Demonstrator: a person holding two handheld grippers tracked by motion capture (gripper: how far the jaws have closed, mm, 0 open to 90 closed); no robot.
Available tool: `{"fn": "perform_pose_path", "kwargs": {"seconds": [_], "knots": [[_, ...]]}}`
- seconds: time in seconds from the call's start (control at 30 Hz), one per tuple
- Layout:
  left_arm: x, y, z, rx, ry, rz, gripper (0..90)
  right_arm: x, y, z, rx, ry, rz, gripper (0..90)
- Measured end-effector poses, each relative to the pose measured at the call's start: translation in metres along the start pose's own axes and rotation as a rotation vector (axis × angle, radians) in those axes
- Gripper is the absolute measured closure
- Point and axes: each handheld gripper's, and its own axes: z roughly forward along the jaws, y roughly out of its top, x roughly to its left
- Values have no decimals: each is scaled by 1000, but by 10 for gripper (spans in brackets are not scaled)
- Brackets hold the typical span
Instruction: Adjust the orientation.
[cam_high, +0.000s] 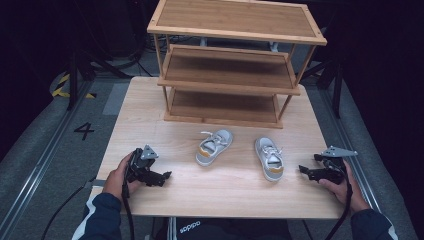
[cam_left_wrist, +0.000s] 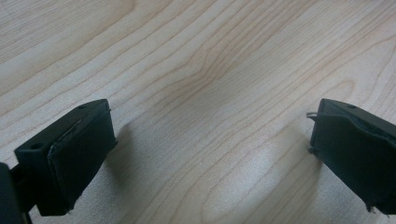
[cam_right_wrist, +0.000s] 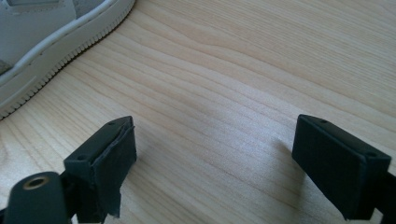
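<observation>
Two small grey and white sneakers lie on the wooden table (cam_high: 150, 115). The left sneaker (cam_high: 214, 146) points toward the rack; the right sneaker (cam_high: 269, 158) lies a little nearer me. My left gripper (cam_high: 165, 176) rests low at the table's front left, open, with bare wood between its jaws (cam_left_wrist: 210, 154). My right gripper (cam_high: 302, 170) sits at the front right, just right of the right sneaker, open and holding nothing (cam_right_wrist: 212, 163). The sole edge of that sneaker (cam_right_wrist: 51, 42) shows at the upper left of the right gripper view.
A three-tier bamboo shoe rack (cam_high: 230, 65) stands at the back of the table, all shelves bare. Bare tabletop lies between the sneakers and the front edge. Dark floor with rails surrounds the table.
</observation>
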Motion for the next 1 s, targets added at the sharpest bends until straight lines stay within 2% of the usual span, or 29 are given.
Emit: {"fn": "perform_pose_path", "kwargs": {"seconds": [0.1, 0.17, 0.27, 0.37, 0.4, 0.43, 0.47, 0.5, 0.53, 0.57, 0.63, 0.7, 0.8, 0.83, 0.9, 1.0], "knots": [[4, -1, -1, 7, -23, 8, 2, 0, 0, 0, 0, 0, 1, 140], [7, -3, -2, 0, -11, -9, 2, 1, 0, 0, 1, -11, 6, 140], [9, -4, -4, 7, -17, 1, 3, 1, 0, 0, 1, -15, 11, 139], [10, -5, -5, 11, -3, 3, 3, 1, 0, 0, 4, -14, 10, 136], [9, -4, -8, 29, -28, 24, 37, 1, 0, 0, 3, -12, 8, 136], [9, -4, -8, 29, -28, 24, 84, 1, 0, 0, 3, -12, 8, 136], [7, -4, -11, 18, -46, 62, 84, 1, 0, 0, 3, -12, 8, 136], [4, -5, -14, 0, 15, 113, 126, 1, 0, 0, 2, -12, 11, 136], [4, -5, -14, 0, 15, 113, 153, 1, 0, 0, 2, -12, 11, 136], [4, -4, -14, 6, 3, 86, 153, 1, 0, 0, 2, -12, 12, 136], [3, -2, -15, 21, 45, 89, 157, 1, 0, 0, 2, -12, 11, 135], [4, 0, -16, 34, 47, 88, 190, 1, 0, 0, 2, -12, 11, 135], [3, 3, -16, 43, -7, 95, 172, 1, 0, 0, 2, -12, 11, 136], [3, 5, -18, 44, -10, 121, 164, 1, 0, 0, 2, -12, 10, 136], [1, 9, -20, 22, -40, 143, 163, 1, 0, 0, 2, -11, 10, 135], [-4, 17, -23, 2, -45, 161, 168, 1, 0, 0, 2, -10, 10, 135]]}}
